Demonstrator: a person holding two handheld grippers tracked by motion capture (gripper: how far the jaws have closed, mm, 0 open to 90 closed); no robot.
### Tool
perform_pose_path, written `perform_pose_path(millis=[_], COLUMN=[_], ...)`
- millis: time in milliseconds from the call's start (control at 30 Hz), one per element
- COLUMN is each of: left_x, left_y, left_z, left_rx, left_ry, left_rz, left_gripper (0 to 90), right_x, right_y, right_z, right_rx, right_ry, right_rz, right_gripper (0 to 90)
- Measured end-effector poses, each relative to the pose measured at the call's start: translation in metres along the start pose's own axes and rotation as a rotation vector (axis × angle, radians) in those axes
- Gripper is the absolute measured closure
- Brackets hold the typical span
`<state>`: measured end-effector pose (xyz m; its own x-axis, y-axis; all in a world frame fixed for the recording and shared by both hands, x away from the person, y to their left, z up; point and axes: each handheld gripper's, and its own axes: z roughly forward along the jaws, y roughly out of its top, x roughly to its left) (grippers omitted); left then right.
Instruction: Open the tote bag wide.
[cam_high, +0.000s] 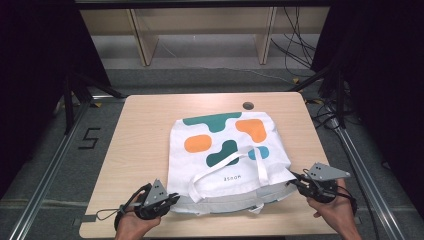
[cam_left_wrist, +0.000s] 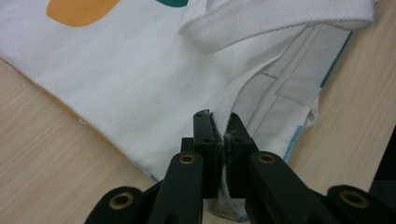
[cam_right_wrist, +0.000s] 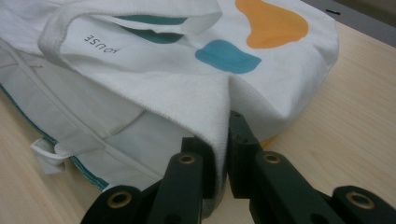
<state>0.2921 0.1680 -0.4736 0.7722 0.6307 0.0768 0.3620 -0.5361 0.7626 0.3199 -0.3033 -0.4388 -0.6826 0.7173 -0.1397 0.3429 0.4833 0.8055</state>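
While both of my hands sit at the near edge of the tabletop (cam_high: 150, 115), I've got the tote bag (cam_high: 225, 145) pinched at its two open-end corners, so the job now is to handle that mouth evenly. The bag lies flat in the middle of the tabletop, printed side up, its handles (cam_high: 227, 167) flopped across the top panel and the opening facing me.

To do this well, I want both corners moving together. If one side goes ahead, the cloth twists and the upper panel drags the lower one along. I'd keep the pull gentle and straight up off the wood, watch that the handle strap doesn't snag, and make sure I'm holding the top layer alone; if both layers are caught, the mouth won't part.

Left gripper (cam_left_wrist: 219, 135): jaws closed tight on the white hem, the fabric edge squeezed into a thin fold between the pads, and the grey lining (cam_left_wrist: 289, 93) lies free beyond it. That looks like a single-layer grip.

Right gripper (cam_right_wrist: 222, 140): jaws also clamped, with the corner of the upper panel draped over and between them. From this angle the cloth hides part of the pads, so I can't quite tell whether it's one layer or two in there, though the lining (cam_right_wrist: 93, 121) seems to sit loose below.

Both grips look secure.
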Motion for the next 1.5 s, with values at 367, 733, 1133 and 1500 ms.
perform_pose_path(millis=[367,733,1133,1500], left_x=[0.022,0.039,0.065,0.093], left_y=[0.041,0.075,0.132,0.176], left_z=[-0.026,-0.045,-0.076,-0.101], left_rx=[0.064,0.107,0.173,0.164], left_ry=[-0.116,-0.123,-0.168,-0.164], left_rz=[-0.011,0.026,0.064,0.067], left_gripper=[86.1,86.2,86.5,86.8], right_x=[-0.019,-0.027,-0.049,-0.065], right_y=[0.048,0.083,0.134,0.190], right_z=[-0.016,-0.022,-0.038,-0.056], right_rx=[0.060,0.133,0.196,0.224], right_ry=[0.100,0.155,0.199,0.162], right_rz=[-0.025,-0.042,-0.043,-0.082], right_gripper=[85.5,85.3,86.1,87.7])
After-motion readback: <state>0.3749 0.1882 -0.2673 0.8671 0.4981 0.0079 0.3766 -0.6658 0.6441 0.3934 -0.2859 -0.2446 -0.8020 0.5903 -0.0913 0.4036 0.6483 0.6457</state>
